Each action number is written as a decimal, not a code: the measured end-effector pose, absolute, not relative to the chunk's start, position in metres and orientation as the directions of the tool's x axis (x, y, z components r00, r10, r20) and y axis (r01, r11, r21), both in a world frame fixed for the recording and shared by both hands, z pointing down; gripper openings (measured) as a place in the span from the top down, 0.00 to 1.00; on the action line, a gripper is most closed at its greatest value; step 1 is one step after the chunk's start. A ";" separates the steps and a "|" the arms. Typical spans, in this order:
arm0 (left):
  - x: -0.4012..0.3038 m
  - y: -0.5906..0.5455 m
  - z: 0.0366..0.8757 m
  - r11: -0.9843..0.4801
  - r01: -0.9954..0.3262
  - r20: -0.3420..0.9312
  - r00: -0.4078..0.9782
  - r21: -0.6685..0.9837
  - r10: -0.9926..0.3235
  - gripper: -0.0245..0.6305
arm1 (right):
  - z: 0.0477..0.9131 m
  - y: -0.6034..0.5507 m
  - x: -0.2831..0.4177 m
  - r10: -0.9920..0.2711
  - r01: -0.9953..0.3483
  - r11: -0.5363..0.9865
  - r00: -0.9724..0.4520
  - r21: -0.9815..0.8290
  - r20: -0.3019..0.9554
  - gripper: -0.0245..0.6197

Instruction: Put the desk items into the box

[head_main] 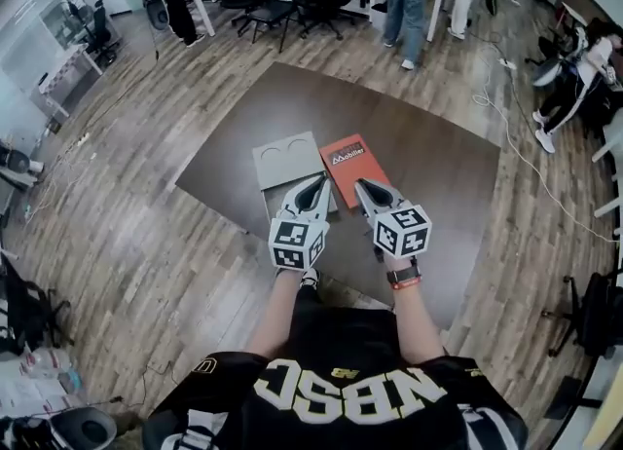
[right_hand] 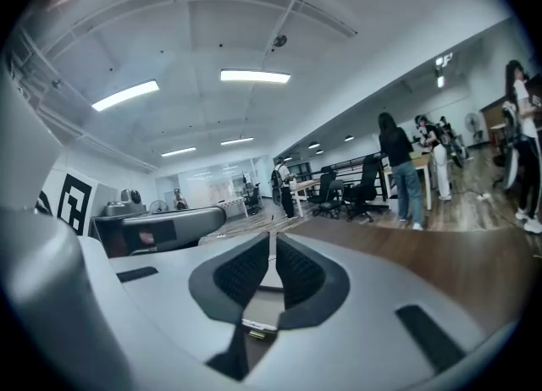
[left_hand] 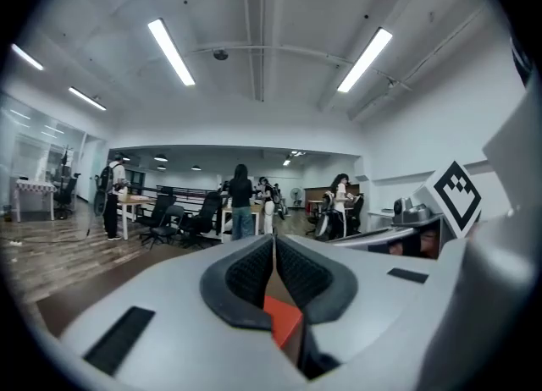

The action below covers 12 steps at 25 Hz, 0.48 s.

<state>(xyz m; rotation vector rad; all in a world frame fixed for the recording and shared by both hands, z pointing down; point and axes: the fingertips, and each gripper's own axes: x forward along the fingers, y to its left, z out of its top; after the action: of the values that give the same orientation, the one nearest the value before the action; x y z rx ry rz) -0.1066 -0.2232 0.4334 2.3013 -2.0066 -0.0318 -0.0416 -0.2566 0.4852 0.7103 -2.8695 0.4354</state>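
Nearest, holds left gripper (head_main: 318, 186) over near part of grey box (head_main: 282, 159), jaws together, empty; holds right gripper (head_main: 363, 188) just right of box, jaws slightly parted, gripping nothing. Finds red booklet (head_main: 344, 161) flat, just beside box's right edge, seemingly placed for easy pickup.

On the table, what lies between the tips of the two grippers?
The orange booklet, its near end, lies between the left gripper and the right gripper; the head view shows this.
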 end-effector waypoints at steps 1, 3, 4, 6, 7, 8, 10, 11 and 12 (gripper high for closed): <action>-0.098 -0.234 0.434 -0.169 -0.982 0.046 0.173 0.079 -0.984 0.93 | 0.485 -0.266 -0.033 -0.457 -0.501 0.830 -0.862 -0.244 0.218 0.91; -0.079 -0.253 0.436 -0.239 -0.967 0.055 0.244 0.083 -0.968 0.93 | 0.487 -0.279 -0.014 -0.499 -0.546 0.792 -0.837 -0.272 0.226 0.91; -0.071 -0.261 0.436 -0.273 -0.958 0.058 0.278 0.087 -0.959 0.93 | 0.487 -0.283 -0.005 -0.513 -0.560 0.774 -0.828 -0.296 0.225 0.90; -0.055 -0.276 0.437 -0.335 -0.938 0.061 0.340 0.088 -0.938 0.93 | 0.486 -0.291 0.008 -0.536 -0.578 0.744 -0.816 -0.336 0.217 0.90; -0.048 -0.284 0.438 -0.361 -0.928 0.063 0.367 0.088 -0.928 0.93 | 0.487 -0.295 0.013 -0.547 -0.589 0.732 -0.808 -0.342 0.220 0.90; -0.042 -0.290 0.439 -0.386 -0.918 0.065 0.392 0.089 -0.918 0.93 | 0.489 -0.298 0.018 -0.559 -0.602 0.720 -0.798 -0.344 0.228 0.89; -0.031 -0.300 0.442 -0.429 -0.898 0.072 0.436 0.097 -0.897 0.93 | 0.489 -0.302 0.028 -0.581 -0.628 0.695 -0.777 -0.350 0.243 0.87; -0.027 -0.303 0.445 -0.446 -0.889 0.076 0.454 0.103 -0.888 0.92 | 0.490 -0.303 0.032 -0.587 -0.637 0.684 -0.770 -0.355 0.250 0.86; -0.023 -0.306 0.448 -0.460 -0.881 0.081 0.469 0.109 -0.879 0.93 | 0.494 -0.302 0.035 -0.589 -0.644 0.677 -0.765 -0.357 0.262 0.85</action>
<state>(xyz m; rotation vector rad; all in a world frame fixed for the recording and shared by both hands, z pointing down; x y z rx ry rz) -0.0232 -0.3057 0.4478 2.5741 -1.5521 0.0192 0.0353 -0.3024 0.4935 1.0196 -2.7612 0.6597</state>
